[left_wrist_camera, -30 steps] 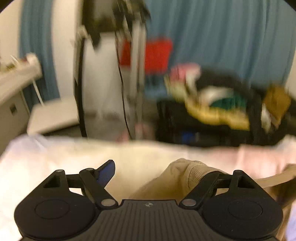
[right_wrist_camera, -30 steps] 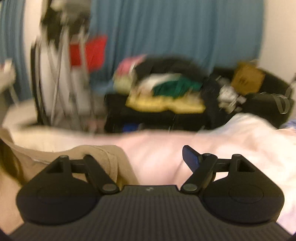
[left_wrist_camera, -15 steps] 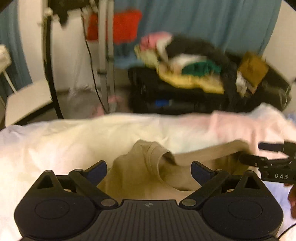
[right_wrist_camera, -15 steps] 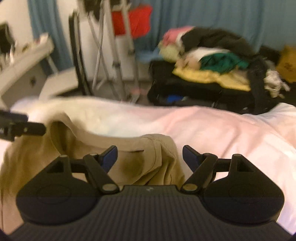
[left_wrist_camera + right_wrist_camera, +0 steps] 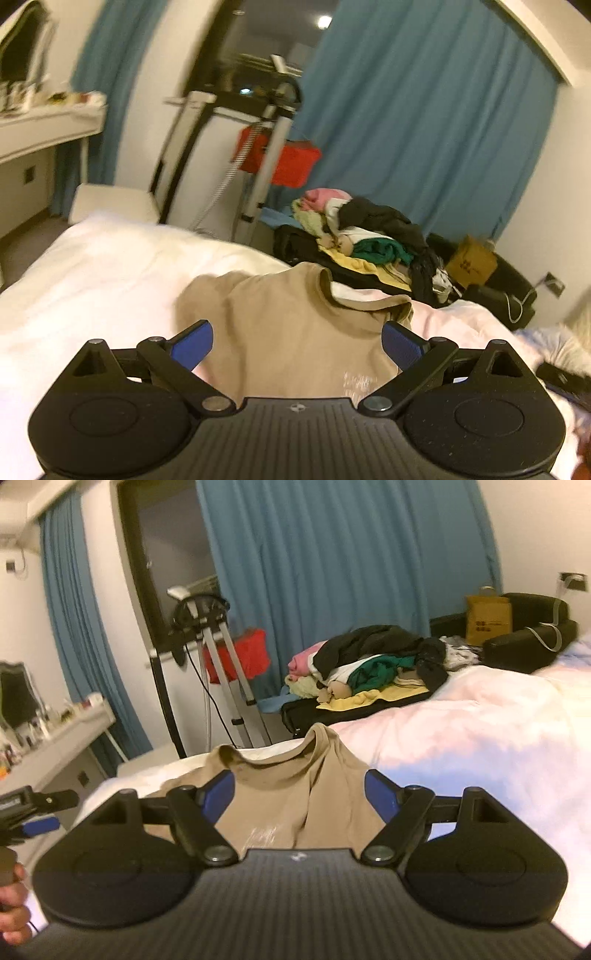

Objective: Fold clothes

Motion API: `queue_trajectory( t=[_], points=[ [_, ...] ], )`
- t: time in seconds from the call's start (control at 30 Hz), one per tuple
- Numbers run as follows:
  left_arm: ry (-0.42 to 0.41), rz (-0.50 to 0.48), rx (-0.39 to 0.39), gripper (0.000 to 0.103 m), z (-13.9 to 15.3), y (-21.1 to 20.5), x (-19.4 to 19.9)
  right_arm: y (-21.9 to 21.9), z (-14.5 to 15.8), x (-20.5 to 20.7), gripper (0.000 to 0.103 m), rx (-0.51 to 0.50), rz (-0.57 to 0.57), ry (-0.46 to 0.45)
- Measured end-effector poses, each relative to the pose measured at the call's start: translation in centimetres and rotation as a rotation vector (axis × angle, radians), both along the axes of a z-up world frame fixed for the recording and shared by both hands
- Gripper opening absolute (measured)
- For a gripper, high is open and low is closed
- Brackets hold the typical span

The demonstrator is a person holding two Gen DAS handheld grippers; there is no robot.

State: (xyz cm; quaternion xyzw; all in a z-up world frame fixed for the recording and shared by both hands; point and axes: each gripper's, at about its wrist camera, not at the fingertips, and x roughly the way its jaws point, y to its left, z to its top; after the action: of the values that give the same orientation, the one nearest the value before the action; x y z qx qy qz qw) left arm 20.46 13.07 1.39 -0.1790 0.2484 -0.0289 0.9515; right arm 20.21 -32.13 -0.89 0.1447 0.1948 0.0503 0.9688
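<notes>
Currently btwn folds: tan T-shirt (image 5: 295, 332) lies spread on bed (image 5: 92, 277), collar twd far edge. Left gripper (image 5: 297, 341) fingers just opened wide, empty; right gripper (image 5: 299, 794) fingers apart, empty. Next: regrasp hem or side. Only right view shows left gripper, at left.

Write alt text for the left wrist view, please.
The open left gripper hovers over a tan T-shirt lying on a white bed, holding nothing. Behind are a pile of clothes and blue curtains.
</notes>
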Motion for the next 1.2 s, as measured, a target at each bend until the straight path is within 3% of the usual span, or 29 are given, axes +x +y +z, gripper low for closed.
queue_trajectory(
  t=[0.13, 0.27, 0.47, 0.67, 0.83, 1.0, 1.2],
  points=[
    [0.024, 0.086, -0.083, 0.099, 2.8, 3.6, -5.2, -0.6, 0.4, -5.8, 0.079, 0.041, -0.014, -0.021],
    [0.045, 0.146, -0.194, 0.098, 4.6, 6.5, -8.7, -1.7, 0.1, -8.9, 0.079, 0.088, -0.017, -0.013],
    [0.159, 0.295, -0.431, 0.088, 2.4, 10.3, -9.3, -3.2, -1.8, -9.8, 0.074, 0.177, 0.004, -0.019],
    [0.275, 0.404, -0.559, 0.077, -3.1, 12.4, -6.3, -3.3, -6.6, -7.8, 0.059, 0.163, 0.022, 0.021],
    [0.287, 0.435, -0.685, 0.071, -8.1, 12.2, -1.5, -3.1, -9.5, -4.6, 0.059, 0.272, 0.031, 0.124],
    [0.276, 0.405, -0.839, 0.071, -13.1, 10.8, 3.2, -1.3, -10.6, -3.3, 0.059, 0.226, 0.040, 0.129],
    [0.247, 0.400, -0.812, 0.071, -14.9, 9.1, 8.7, -0.8, -12.8, -1.2, 0.059, 0.207, 0.026, 0.196]
  ],
)
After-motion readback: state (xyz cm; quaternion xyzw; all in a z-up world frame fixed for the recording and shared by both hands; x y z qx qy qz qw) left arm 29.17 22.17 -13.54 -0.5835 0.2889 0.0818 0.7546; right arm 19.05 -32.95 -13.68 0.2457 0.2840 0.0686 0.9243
